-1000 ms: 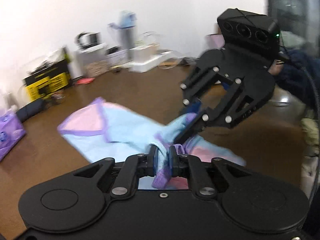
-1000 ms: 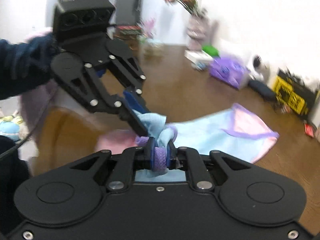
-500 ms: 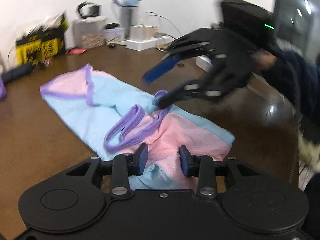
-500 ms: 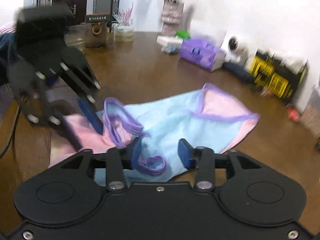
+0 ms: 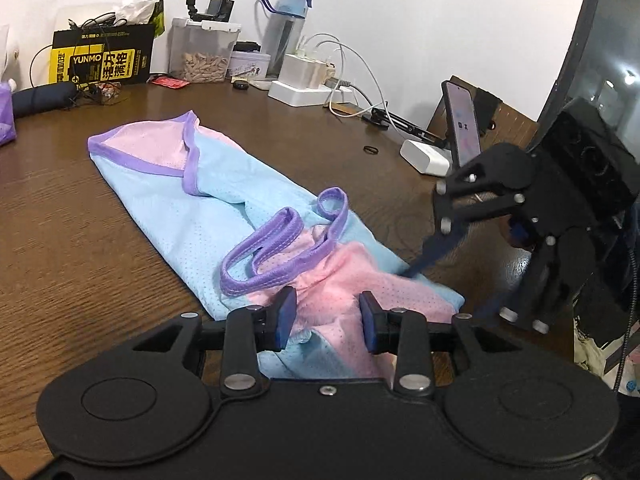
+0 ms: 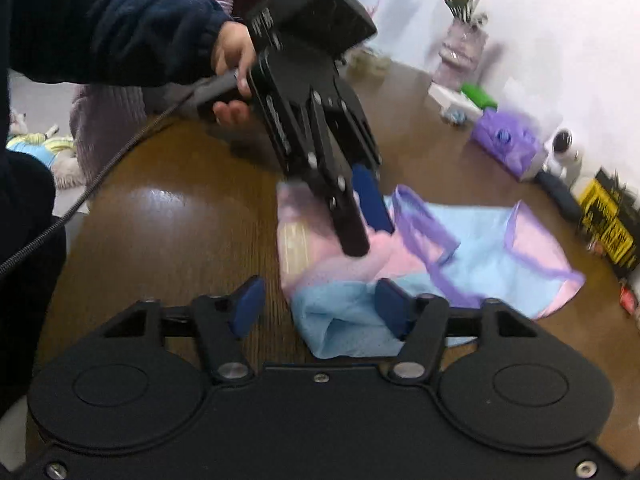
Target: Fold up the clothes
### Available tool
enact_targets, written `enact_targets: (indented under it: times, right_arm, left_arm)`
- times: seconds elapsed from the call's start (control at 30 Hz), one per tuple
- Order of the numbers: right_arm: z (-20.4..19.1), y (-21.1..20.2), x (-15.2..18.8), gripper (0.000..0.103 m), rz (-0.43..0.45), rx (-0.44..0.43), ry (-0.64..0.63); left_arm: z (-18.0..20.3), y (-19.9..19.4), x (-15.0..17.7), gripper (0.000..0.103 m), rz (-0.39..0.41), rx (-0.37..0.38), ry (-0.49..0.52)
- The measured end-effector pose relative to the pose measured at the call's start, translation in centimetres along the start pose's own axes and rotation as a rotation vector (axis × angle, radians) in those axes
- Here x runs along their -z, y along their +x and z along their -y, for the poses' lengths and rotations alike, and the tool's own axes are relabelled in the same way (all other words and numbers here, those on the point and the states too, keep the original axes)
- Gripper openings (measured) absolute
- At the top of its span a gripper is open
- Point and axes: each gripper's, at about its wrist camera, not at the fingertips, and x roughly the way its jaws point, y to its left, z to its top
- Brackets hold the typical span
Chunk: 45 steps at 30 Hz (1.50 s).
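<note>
Currently both grippers are empty and the garment (image 5: pixel 224 216) lies on the table (image 5: pixel 80 248), a pastel mesh vest in blue and pink with purple trim.

Left gripper (image 5: pixel 326 316): jaws spread, nothing between the pads. It hovers over the pink end of the garment, just short of the purple straps (image 5: pixel 276 252). The straps sit loose and looped on top of the body panel, not flat, so this fold looks only roughly laid.

Right gripper (image 6: pixel 316 308): jaws also parted, nothing pinched. It sits over the blue corner of the garment at the end away from the hem (image 5: pixel 136 152). From the left wrist view its fingertip (image 5: pixel 430 258) points down at that same end's edge; I can't tell whether it touches the cloth.

Why both at one end: my read is that this end was folded in over the middle, and the jaws are parted to pick a new grip. The hem end, far from both grippers, lies flat and unfolded.

Next, judged: flatten or tuck the straps, then fold again along the length. Risk is that thin mesh slides on the smooth wood and the strap loops bunch up under the fold.

Cardboard box (image 5: pixel 102 58) and power strip (image 5: pixel 304 94) stand well beyond the hem, clear of the work.
</note>
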Motion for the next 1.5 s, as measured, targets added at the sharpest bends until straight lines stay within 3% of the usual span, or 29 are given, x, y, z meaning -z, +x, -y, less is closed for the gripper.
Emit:
enact_targets:
  times: [0.03,0.07,0.13,0.17,0.23,0.33,0.37,0.4,0.43,0.47,0.53,0.6,0.67,0.7,0.83,0.9,0.93,0.97,1.03,1.17,1.23,1.27,1.37,1.4,1.43,1.47,1.5]
  right_arm:
    - [0.2,0.1,0.1,0.028,0.006,0.004,0.011]
    - [0.4,0.0,0.1,0.019,0.014,0.006,0.025]
    - [0.5,-0.7,0.3,0.017,0.038,0.003,0.059]
    - [0.5,-1.2,0.6,0.016,0.059,-0.007,0.08]
    - [1.2,-2.4,0.8,0.016,0.123,-0.039,0.14]
    - [2.0,-3.6,0.8,0.016,0.181,-0.089,0.2]
    - [2.1,-3.9,0.9,0.016,0.192,-0.106,0.21]
    - [2.2,-4.3,0.9,0.016,0.208,-0.137,0.224]
    - [2.1,-4.8,1.0,0.016,0.223,-0.179,0.238]
    - [2.0,-5.1,1.0,0.016,0.226,-0.195,0.245]
    - [1.2,-5.4,0.9,0.017,0.172,-0.177,0.248]
    - [0.2,-5.6,0.9,0.037,0.122,-0.14,0.236]
    - [-1.9,-6.1,0.7,0.073,0.1,-0.034,0.165]
    - [-4.0,-6.5,0.6,0.077,0.121,0.06,0.08]
    - [-6.3,-5.5,0.4,0.076,0.134,0.154,0.02]
    - [-6.2,-4.3,0.6,0.061,0.108,0.183,0.024]
    - [-5.9,-3.6,0.8,0.039,0.093,0.191,0.028]
    - [-5.5,-3.0,0.8,0.027,0.082,0.185,0.041]
    - [-5.0,-2.9,0.8,0.018,0.076,0.132,0.085]
    - [-4.6,-5.3,0.8,0.018,0.155,-0.121,0.191]
    - [-2.4,-6.5,1.3,0.018,0.197,-0.207,0.31]
    - [-1.4,-7.0,1.5,0.018,0.214,-0.242,0.364]
    - [1.1,-6.8,1.9,0.021,0.216,-0.239,0.465]
    - [2.1,-6.2,2.0,0.021,0.192,-0.222,0.51]
    - [2.9,-5.6,2.1,0.027,0.169,-0.207,0.547]
    - [3.1,-5.2,2.1,0.041,0.151,-0.197,0.553]
    - [3.1,-4.3,2.2,0.046,0.119,-0.155,0.553]
  left_arm:
    - [0.3,-0.2,-0.1,0.049,0.001,-0.025,0.004]
    - [1.7,-1.8,-0.2,0.054,0.06,-0.035,0.041]
    - [3.3,-3.6,0.2,0.079,0.142,-0.008,0.124]
    - [5.1,-4.9,1.1,0.082,0.195,-0.001,0.256]
    - [8.0,-5.3,3.0,0.082,0.186,-0.033,0.496]
    - [9.4,-4.1,4.1,0.081,0.146,-0.089,0.587]
    - [9.3,-3.5,4.1,0.077,0.13,-0.105,0.578]
    - [9.3,-2.8,4.0,0.055,0.113,-0.122,0.566]
    - [9.1,-2.4,3.7,0.024,0.098,-0.122,0.549]
    - [8.7,-2.0,3.3,0.016,0.075,-0.107,0.514]
    - [7.9,-1.5,2.5,0.013,0.036,-0.071,0.429]
    - [7.0,-1.2,1.9,0.012,0.012,-0.049,0.369]
    - [6.2,-1.3,1.5,0.011,0.007,-0.037,0.319]
    - [5.9,-1.2,1.2,0.011,0.005,-0.027,0.285]
    - [5.6,-1.1,0.6,0.011,-0.001,-0.003,0.213]
    - [6.2,-1.5,0.8,0.011,-0.009,0.009,0.209]
    - [6.6,-1.8,1.0,0.011,-0.03,0.031,0.209]
    - [6.9,-2.2,1.2,0.011,-0.055,0.055,0.209]
    - [7.4,-2.7,1.5,0.011,-0.089,0.089,0.209]
    - [7.7,-4.5,0.9,0.011,-0.155,0.286,0.167]
    - [7.6,-5.3,-0.3,0.011,-0.153,0.31,0.183]
    - [7.1,-5.3,-1.4,0.012,-0.161,0.289,0.192]
    - [4.9,-3.3,-2.8,0.014,-0.192,0.211,0.175]
    - [4.3,-2.8,-2.9,0.021,-0.204,0.192,0.163]
    - [3.7,-2.2,-2.9,0.033,-0.217,0.172,0.149]
    - [2.8,-1.2,-2.4,0.039,-0.215,0.105,0.13]
    - [2.6,-1.0,-2.3,0.05,-0.21,0.083,0.125]
